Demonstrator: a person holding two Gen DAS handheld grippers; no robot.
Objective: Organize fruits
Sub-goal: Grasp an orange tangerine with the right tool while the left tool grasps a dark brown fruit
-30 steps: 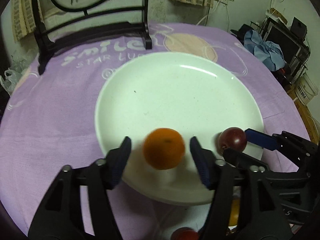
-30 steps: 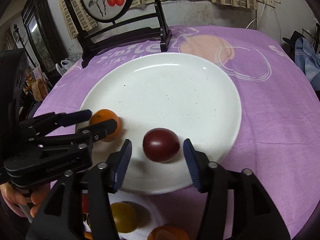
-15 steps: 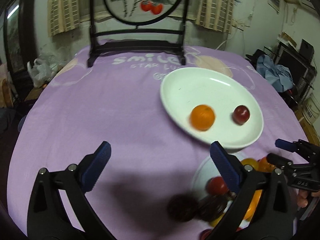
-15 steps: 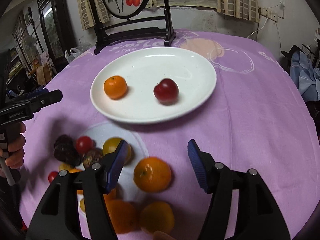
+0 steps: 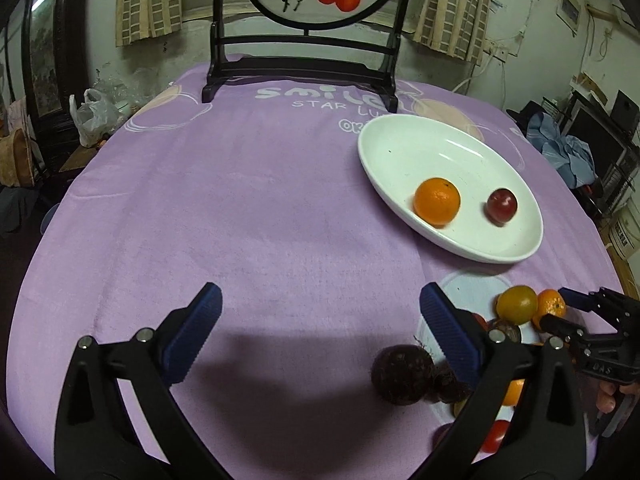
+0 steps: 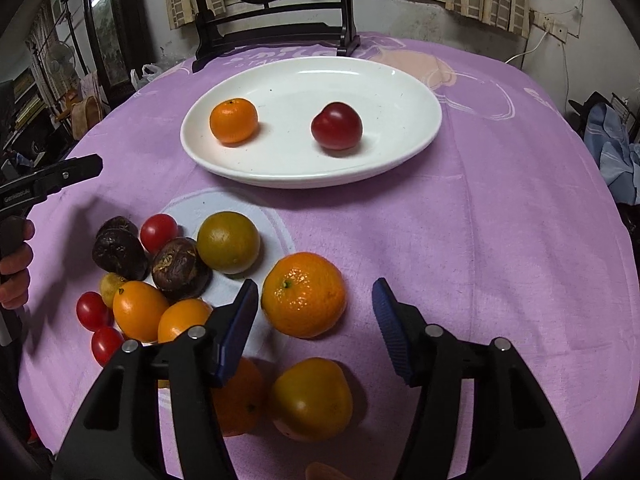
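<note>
A white plate (image 6: 400, 80) holds an orange mandarin (image 6: 233, 120) and a dark red plum (image 6: 337, 126); they also show in the left wrist view, plate (image 5: 404, 148), mandarin (image 5: 437, 201), plum (image 5: 501, 205). My right gripper (image 6: 314, 322) is open, empty, with a large mandarin (image 6: 304, 294) just ahead between its fingers. Beside it lies a heap of fruit: a green-yellow citrus (image 6: 228, 242), dark passion fruits (image 6: 178, 269), cherry tomatoes (image 6: 158, 232). My left gripper (image 5: 320, 332) is open and empty above bare cloth, a dark passion fruit (image 5: 402, 374) near its right finger.
A purple cloth (image 5: 240, 200) covers the round table. A black-framed round screen (image 5: 308, 20) stands at the table's far edge. The left gripper shows at the left edge of the right wrist view (image 6: 52, 178). More citrus (image 6: 310, 398) lies near the table's front edge.
Both grippers have pulled back from the plate toward the near side, leaving the mandarin and plum on it. The right one now hovers at the loose fruit.
</note>
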